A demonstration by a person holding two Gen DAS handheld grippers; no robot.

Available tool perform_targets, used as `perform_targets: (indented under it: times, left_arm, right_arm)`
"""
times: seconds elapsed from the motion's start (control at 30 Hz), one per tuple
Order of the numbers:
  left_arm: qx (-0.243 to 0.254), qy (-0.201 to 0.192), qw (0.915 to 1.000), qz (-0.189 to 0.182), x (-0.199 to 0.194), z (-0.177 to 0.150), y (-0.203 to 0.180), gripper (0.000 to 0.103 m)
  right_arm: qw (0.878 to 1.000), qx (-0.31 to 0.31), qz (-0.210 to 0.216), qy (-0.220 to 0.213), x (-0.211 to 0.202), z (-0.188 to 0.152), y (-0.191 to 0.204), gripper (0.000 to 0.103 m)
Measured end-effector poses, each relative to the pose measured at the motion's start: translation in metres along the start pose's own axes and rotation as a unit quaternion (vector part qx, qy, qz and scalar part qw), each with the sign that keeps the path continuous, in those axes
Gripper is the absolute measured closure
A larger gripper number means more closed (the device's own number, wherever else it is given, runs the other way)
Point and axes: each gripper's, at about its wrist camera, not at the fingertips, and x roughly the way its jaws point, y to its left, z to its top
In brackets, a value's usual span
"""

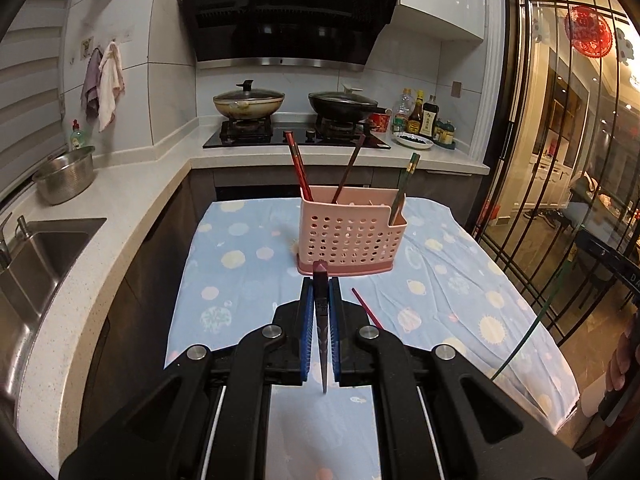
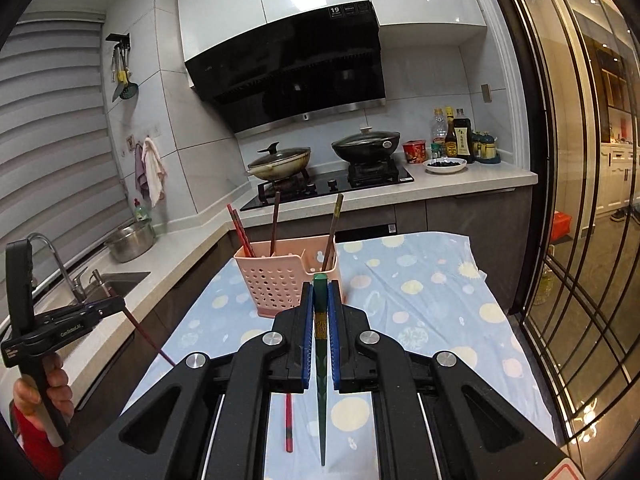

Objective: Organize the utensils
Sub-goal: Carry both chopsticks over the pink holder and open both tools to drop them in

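A pink perforated utensil holder stands on the cloth-covered table; it also shows in the right wrist view. It holds red chopsticks, a brown chopstick and a green chopstick in the side pocket. My left gripper is shut on a dark red chopstick, held above the table in front of the holder. My right gripper is shut on a green chopstick near the holder. A red chopstick lies on the cloth; it also shows in the left wrist view.
A counter with a sink and a steel colander runs along the left. A stove with two lidded pans and bottles stands behind the table. A glass door with black bars is on the right.
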Motion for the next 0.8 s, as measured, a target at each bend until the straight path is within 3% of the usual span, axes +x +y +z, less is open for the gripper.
perform_targets:
  times: [0.37, 0.8]
  left_arm:
    - [0.002, -0.053, 0.9985, 0.008, 0.003, 0.057, 0.008, 0.096]
    - [0.007, -0.117, 0.9930, 0.009, 0.033, 0.171, 0.009, 0.096]
  right_arm:
    - [0.999, -0.011, 0.022, -0.021, 0.032, 0.048, 0.011, 0.096]
    - [0.998, -0.006, 0.040, -0.055, 0.108, 0.143, 0.025, 0.096]
